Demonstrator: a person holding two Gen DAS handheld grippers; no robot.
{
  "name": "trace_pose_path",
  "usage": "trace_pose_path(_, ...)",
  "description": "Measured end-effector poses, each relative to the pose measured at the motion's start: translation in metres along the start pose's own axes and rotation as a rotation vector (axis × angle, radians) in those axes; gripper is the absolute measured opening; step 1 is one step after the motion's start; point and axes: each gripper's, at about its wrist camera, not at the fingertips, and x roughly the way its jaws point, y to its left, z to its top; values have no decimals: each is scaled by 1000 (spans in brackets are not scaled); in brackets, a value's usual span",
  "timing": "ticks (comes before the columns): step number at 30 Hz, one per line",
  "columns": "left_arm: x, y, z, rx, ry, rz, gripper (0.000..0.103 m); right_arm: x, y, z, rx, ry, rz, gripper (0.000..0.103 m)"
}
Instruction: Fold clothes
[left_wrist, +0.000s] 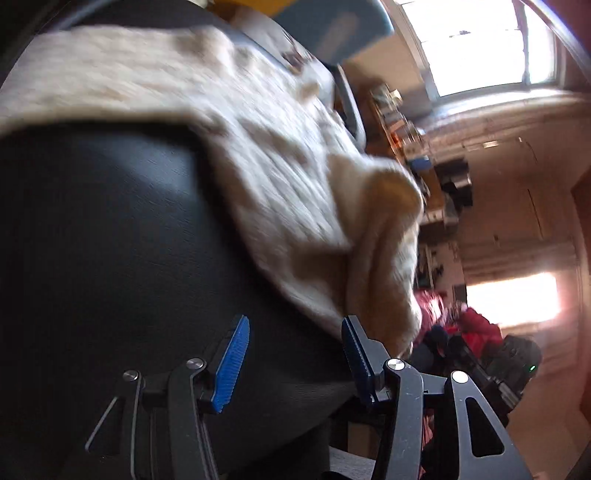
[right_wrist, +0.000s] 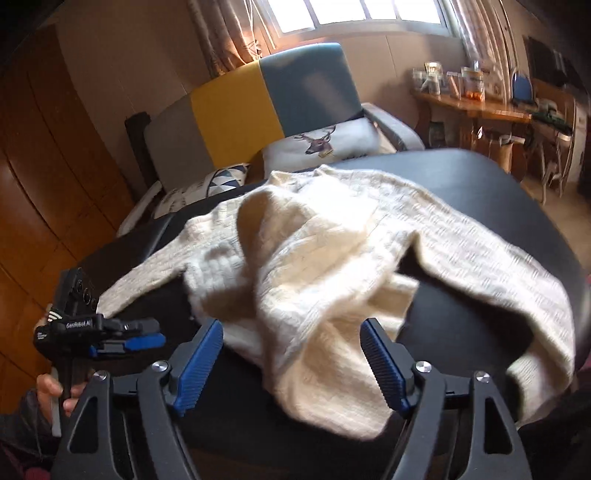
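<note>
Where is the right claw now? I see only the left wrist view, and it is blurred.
Observer: The right claw is open at the near table edge, with a bunched fold of the cream sweater before it.
Operator: Is the sweater flat?
Observer: No. It lies crumpled on the black table, with one sleeve reaching toward your left claw.
Operator: What is the blurred print beyond the table?
Observer: A deer head on a white cushion.

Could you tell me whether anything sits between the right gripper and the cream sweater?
Nothing visible does. The right gripper is open just in front of the cream knit sweater, which lies crumpled on the black table; its near fold bunches between the fingers.
</note>
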Motion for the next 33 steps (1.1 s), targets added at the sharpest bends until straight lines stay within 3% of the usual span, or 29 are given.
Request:
trace_pose_path(2, 13, -8, -3, -10, 16, 7, 52, 13, 11, 0, -57, 49, 7, 78)
trace_pose_path(5, 32, -10, -1, -65, 42, 11, 52, 38, 22, -16, -170, 148, -178, 74)
trace_pose_path(7, 39, -10, -4, -109, 56, 10, 52, 47, 18, -24, -166, 161, -190, 62)
trace_pose_path(8, 41, -11, -3, -120, 54, 9, 52, 53, 10, -26, -125, 188, -176, 54)
trace_pose_path(9, 43, -12, -3, -122, 48, 11, 52, 58, 4, -26, -98, 201, -172, 25)
trace_pose_path(10, 47, -15, 0, -123, 46, 14, 52, 62, -2, -27, -72, 213, -167, 6)
trace_pose_path(15, 75, -26, 9, -183, 28, 33, 52, 52, -14, -18, -24, 165, -75, 6)
trace_pose_path(17, 80, -31, 12, -198, 9, 82, 45, 40, -22, -8, -3, 123, -51, 6)
trace_pose_path(19, 84, -35, 15, -205, -4, 141, 16, 28, -27, 1, -10, 101, -57, 6)
trace_pose_path(20, 87, -34, 16, -213, -6, 166, 10, 23, -30, 6, -14, 90, -60, 6)
trace_pose_path(23, 85, -36, 21, -201, -21, 157, 6, 11, -38, 22, -11, 55, -83, 6)
trace_pose_path(28, 20, -41, 23, 16, -102, 128, 5, -5, -69, 22, 108, 24, -52, 6)
trace_pose_path(33, -55, -20, 27, 124, -150, 165, 5, 32, -87, 0, 132, 150, -145, 6)
